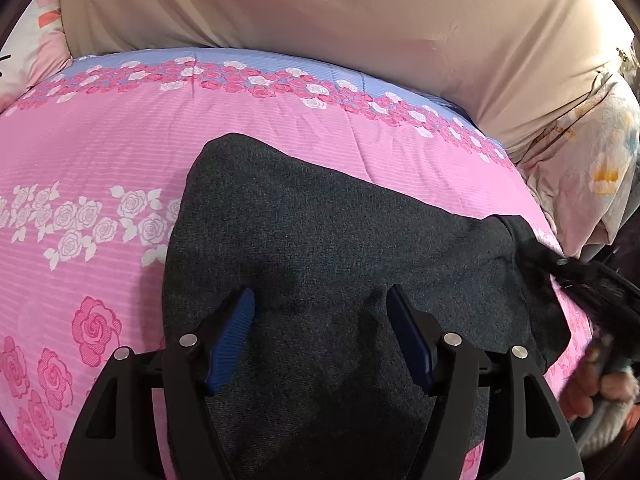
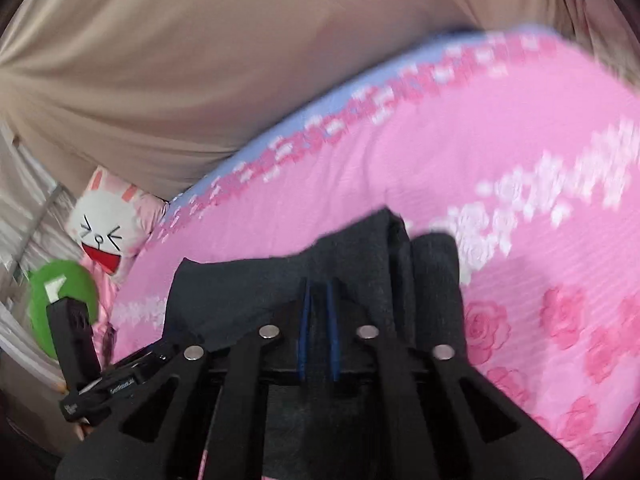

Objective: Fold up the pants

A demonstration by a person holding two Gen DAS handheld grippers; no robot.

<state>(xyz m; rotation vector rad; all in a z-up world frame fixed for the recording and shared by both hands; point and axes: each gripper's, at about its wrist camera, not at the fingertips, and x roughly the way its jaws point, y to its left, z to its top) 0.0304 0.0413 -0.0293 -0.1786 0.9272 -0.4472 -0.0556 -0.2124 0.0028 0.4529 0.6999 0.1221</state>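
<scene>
Dark charcoal pants (image 1: 320,220) lie on a pink rose-print bedspread (image 1: 100,152). My left gripper (image 1: 320,292) hovers just above the middle of the cloth, open, with its blue pads (image 1: 234,332) wide apart and only flat fabric below the gap. In the right wrist view the pants (image 2: 240,280) bunch up into folds in front of my right gripper (image 2: 318,292). Its blue pads (image 2: 304,320) stand close together with a thin strip of the dark cloth pinched between them. From the left wrist view, the right gripper (image 1: 592,280) is a dark blur at the pants' right edge.
A beige drape (image 1: 320,8) hangs behind the bed. A cartoon rabbit pillow (image 2: 106,232) and a green object (image 2: 68,292) lie at one end, a pale flowered pillow (image 1: 592,168) at the other. A hand (image 1: 588,392) shows at the lower right.
</scene>
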